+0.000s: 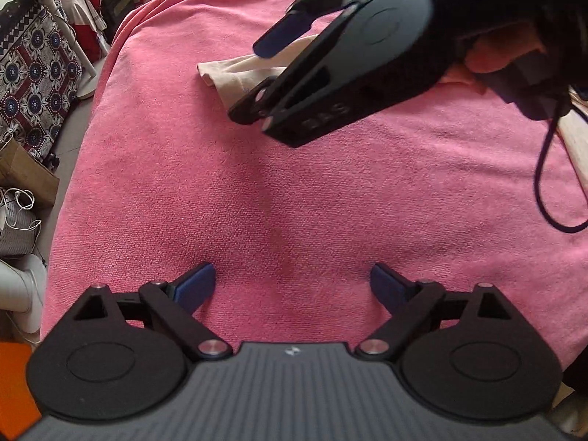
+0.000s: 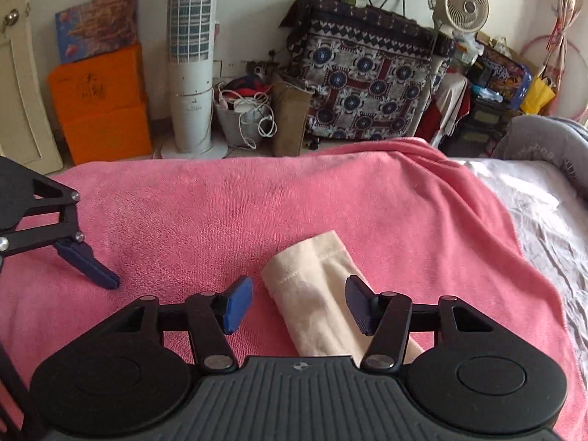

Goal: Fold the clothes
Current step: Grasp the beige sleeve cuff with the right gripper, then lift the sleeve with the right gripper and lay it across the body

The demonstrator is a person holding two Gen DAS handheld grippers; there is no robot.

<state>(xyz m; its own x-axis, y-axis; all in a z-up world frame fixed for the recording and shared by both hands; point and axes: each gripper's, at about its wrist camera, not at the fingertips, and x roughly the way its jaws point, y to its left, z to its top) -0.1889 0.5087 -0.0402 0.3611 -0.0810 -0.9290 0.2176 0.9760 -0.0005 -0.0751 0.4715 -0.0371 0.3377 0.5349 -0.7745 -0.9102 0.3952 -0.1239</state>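
Your left tongs (image 1: 292,286) stood wide apart over the bare pink blanket (image 1: 220,183), with nothing between the 2 blue pads. Your right tongs (image 2: 299,305) stood partly open astride the cream garment (image 2: 312,294); the pads were not pressing on the cloth, so it lay loose between them. Whether either pad brushed the fabric, I could not tell.

The garment itself lay folded into a narrow strip on the blanket, its stitched hem end pointing away from you and its near end hidden under the right tongs' body. From the left wrist view, the same garment (image 1: 239,70) showed partly behind the right tongs (image 1: 262,73), well beyond the left pads.

As for containers: a grey woven basket (image 2: 235,125) on the floor held white cables and what looked like chargers, and a brown paper bag (image 2: 290,121) stood just beside it; its contents were not visible. 2 orange boxes (image 2: 99,106) sat stacked by the wall, closed.

The blanket covered the near part of the bed, and a pale grey sheet (image 2: 544,213) showed on the right. Beyond the bed stood a white tower fan (image 2: 191,73), furniture draped in a patterned cloth (image 2: 367,88) and a small round fan (image 2: 463,3) on top.
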